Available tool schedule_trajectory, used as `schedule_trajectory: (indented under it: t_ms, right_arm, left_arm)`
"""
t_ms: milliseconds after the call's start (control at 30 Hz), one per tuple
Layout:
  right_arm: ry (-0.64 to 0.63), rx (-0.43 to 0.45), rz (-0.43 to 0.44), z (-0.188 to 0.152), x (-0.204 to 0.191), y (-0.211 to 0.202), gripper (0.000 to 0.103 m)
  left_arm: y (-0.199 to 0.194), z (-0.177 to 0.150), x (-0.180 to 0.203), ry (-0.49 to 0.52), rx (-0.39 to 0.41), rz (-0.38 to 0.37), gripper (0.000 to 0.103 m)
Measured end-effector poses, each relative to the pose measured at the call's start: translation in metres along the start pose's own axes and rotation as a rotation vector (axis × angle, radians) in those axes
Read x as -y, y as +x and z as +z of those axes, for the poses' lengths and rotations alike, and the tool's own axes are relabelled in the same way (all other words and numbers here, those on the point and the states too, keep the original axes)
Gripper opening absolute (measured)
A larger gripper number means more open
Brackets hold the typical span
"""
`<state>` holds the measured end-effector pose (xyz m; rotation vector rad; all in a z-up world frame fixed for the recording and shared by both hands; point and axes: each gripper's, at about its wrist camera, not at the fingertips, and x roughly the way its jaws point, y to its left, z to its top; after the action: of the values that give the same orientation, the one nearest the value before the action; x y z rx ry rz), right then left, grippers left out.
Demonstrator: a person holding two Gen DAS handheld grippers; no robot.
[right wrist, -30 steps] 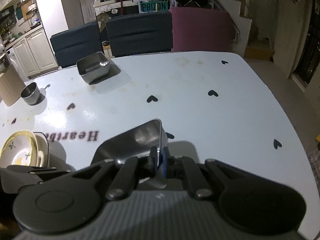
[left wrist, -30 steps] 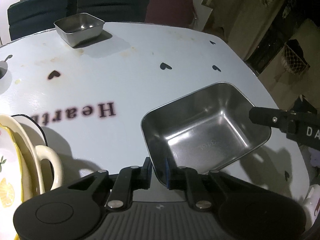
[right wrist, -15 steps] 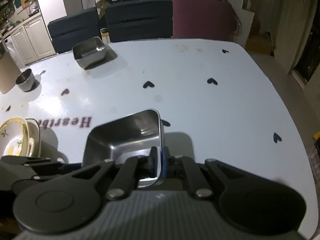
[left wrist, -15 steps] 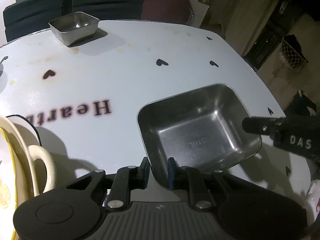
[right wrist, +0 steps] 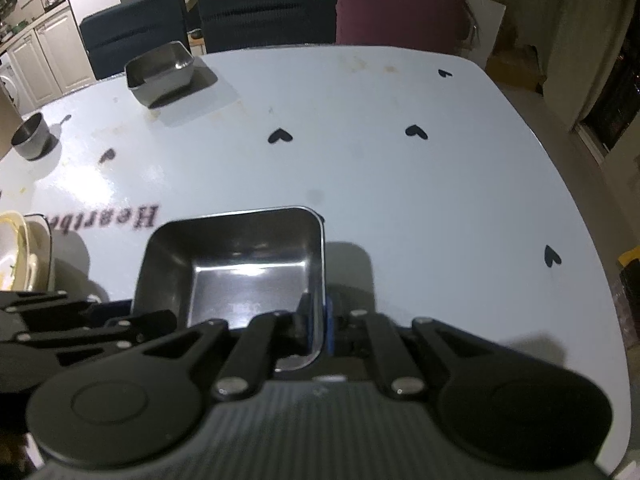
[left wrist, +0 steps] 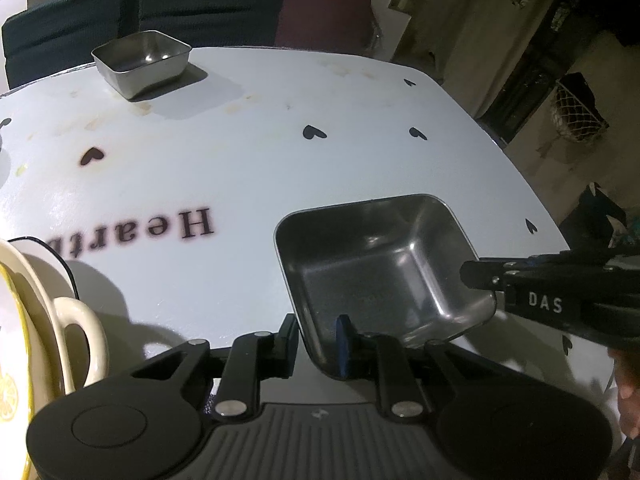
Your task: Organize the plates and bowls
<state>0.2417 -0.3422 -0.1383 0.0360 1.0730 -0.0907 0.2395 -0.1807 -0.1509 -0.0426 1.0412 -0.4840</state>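
At the far left, a stack of cream ceramic dishes [left wrist: 24, 320] is sitting on the white heart-printed tabletop [left wrist: 280, 160], just beside the left gripper [left wrist: 316, 344]. Its jaws are standing slightly apart astride the near wall of the shiny rectangular stainless-steel bowl [left wrist: 380, 272], and the pads are apparently no longer pressing it. The bowl is lying close to the near edge, level and seemingly resting on the tabletop, though contact underneath is hard to confirm. On its right wall, the right gripper [right wrist: 316, 320] is clamping the rim between its jaws, which are just beginning to ease open. The step in hand looks like setting this bowl down and letting go. Doing it well probably means keeping the bowl flat, opening the right jaws fully before lifting away, and drawing both grippers straight up so neither pad is dragging the thin rim or tipping the bowl toward the cream stack. A second rectangular steel bowl [left wrist: 142, 60] is waiting well apart at the far side, likely the nesting partner. Compared with a second ago, the bowl is no longer hanging tilted with its left side raised. It is now sitting level and lower, and the left jaws are standing wider than when they were pinching the wall.
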Motion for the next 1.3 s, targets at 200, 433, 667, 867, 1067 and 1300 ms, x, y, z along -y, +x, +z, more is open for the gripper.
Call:
schedule_trajectory:
  t_ms: [200,433,667,867,1067,1300]
  right_arm:
    - [0.013,-0.027,-0.001,0.0,0.002,0.008,0.012]
    - [0.023,-0.038,0.004,-0.001,0.002,0.013,0.018]
    - [0.019,-0.037,0.001,0.0,0.0,0.013,0.019]
    - [0.042,-0.037,0.016,-0.001,0.004,0.012,0.02]
    - [0.089,-0.028,0.049,-0.001,0.011,0.008,0.033]
    - [0.111,0.001,0.029,-0.007,0.023,-0.003,0.059]
  left_arm:
    - [-0.001,0.0,-0.001,-0.001,0.002,-0.009,0.021]
    - [-0.001,0.0,0.0,0.004,0.002,-0.012,0.021]
    - [-0.001,0.0,0.0,0.005,0.002,-0.013,0.021]
    - [0.0,0.001,-0.002,-0.008,-0.003,-0.022,0.023]
    - [-0.004,0.002,-0.001,-0.016,0.005,-0.023,0.026]
    - [-0.02,0.004,0.003,0.015,0.055,-0.024,0.055]
